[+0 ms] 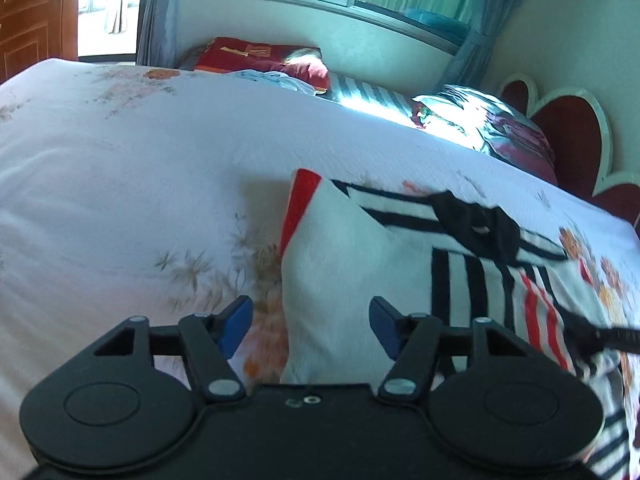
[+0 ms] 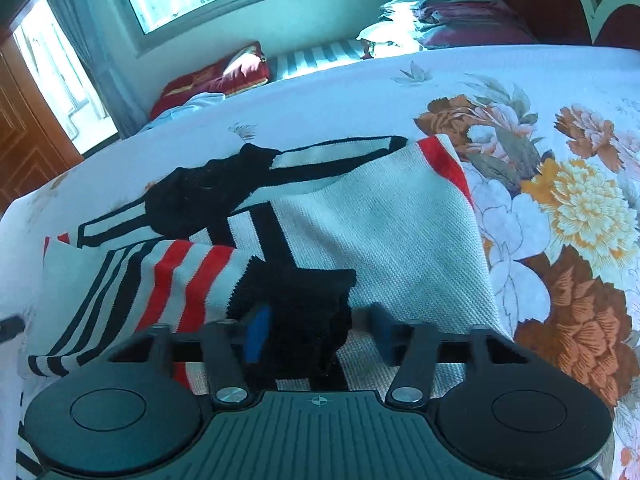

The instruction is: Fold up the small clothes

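Observation:
A small knit sweater (image 1: 360, 280), white with black and red stripes and a black collar (image 1: 476, 220), lies partly folded on the floral bedsheet (image 1: 120, 184). My left gripper (image 1: 310, 322) is open and empty, low over the sweater's white left edge. In the right wrist view the sweater (image 2: 380, 224) fills the middle, with a striped sleeve (image 2: 160, 276) folded across it. My right gripper (image 2: 320, 330) is open, and the sleeve's black cuff (image 2: 304, 300) lies loose between its fingers.
The bed (image 2: 560, 200) carries large flower prints on the right. Pillows and bedding (image 1: 492, 120) lie at the head by a red heart-shaped headboard (image 1: 568, 128). A red cushion (image 1: 260, 60) sits under the window. A wooden door (image 1: 32, 20) stands at far left.

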`<action>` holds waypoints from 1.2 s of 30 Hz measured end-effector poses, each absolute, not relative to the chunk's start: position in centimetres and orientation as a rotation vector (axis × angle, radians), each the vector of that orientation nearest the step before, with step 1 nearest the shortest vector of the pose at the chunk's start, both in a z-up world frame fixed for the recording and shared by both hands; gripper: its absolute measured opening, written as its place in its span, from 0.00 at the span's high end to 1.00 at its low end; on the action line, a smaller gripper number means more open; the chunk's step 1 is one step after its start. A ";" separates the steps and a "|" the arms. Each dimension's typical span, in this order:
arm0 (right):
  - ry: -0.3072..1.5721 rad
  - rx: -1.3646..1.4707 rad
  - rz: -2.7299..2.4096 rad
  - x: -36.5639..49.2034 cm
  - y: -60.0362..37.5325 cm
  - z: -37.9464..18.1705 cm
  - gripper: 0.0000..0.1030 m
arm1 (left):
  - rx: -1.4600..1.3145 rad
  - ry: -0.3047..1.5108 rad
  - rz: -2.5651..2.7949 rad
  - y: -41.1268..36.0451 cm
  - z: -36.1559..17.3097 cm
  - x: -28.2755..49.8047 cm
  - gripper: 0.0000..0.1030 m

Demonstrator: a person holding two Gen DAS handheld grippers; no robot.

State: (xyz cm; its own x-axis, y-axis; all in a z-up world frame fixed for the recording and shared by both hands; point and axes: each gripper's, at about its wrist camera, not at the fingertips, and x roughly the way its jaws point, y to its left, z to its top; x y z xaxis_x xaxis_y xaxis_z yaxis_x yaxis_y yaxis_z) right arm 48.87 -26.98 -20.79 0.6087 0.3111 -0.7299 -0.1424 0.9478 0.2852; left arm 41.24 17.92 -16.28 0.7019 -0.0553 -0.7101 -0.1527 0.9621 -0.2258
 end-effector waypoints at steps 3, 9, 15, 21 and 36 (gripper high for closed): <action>0.876 0.199 0.269 49.1 -26.8 -20.7 0.69 | -0.327 0.802 0.037 18.7 -17.0 44.1 0.45; 0.828 0.149 0.286 49.0 -26.0 -20.2 0.82 | -0.373 0.819 0.061 20.1 -18.8 48.1 0.59; 0.720 0.021 0.285 48.6 -24.4 -19.4 0.85 | -0.353 0.762 0.142 20.2 -19.4 49.3 0.89; 0.805 -0.049 0.195 50.2 -25.6 -22.1 1.00 | -0.351 0.735 0.169 20.3 -20.1 49.3 0.88; 0.777 0.071 0.256 49.4 -25.1 -19.2 0.37 | -0.216 0.719 0.110 16.2 -15.6 44.5 0.42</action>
